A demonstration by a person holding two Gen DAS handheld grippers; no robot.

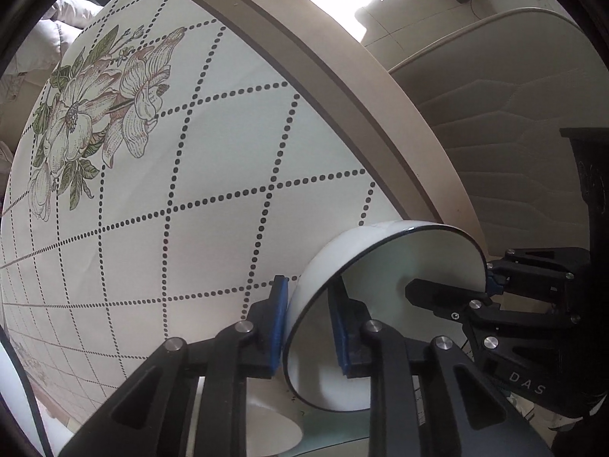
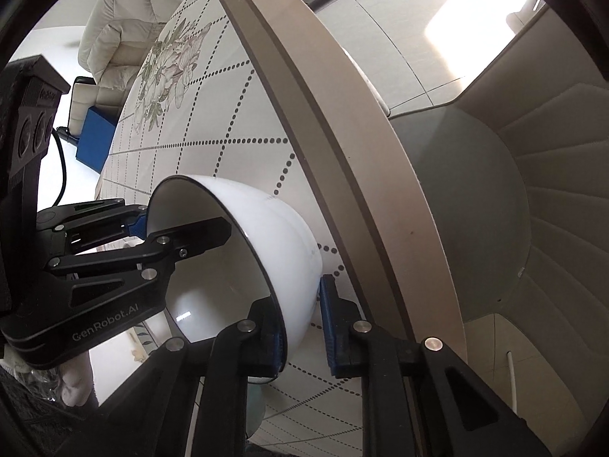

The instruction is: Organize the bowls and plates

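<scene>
Above the round desk (image 1: 236, 175) with its dotted floral cloth, the white, black-rimmed ceramic bowl (image 1: 380, 266) hangs tilted, its rim pinched by the left tool (image 1: 310, 327) at 6 o'clock and the right tool (image 2: 302, 327) opposite.

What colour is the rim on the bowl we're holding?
The white bowl has a thin black rim line, clearest in the left wrist view.
</scene>
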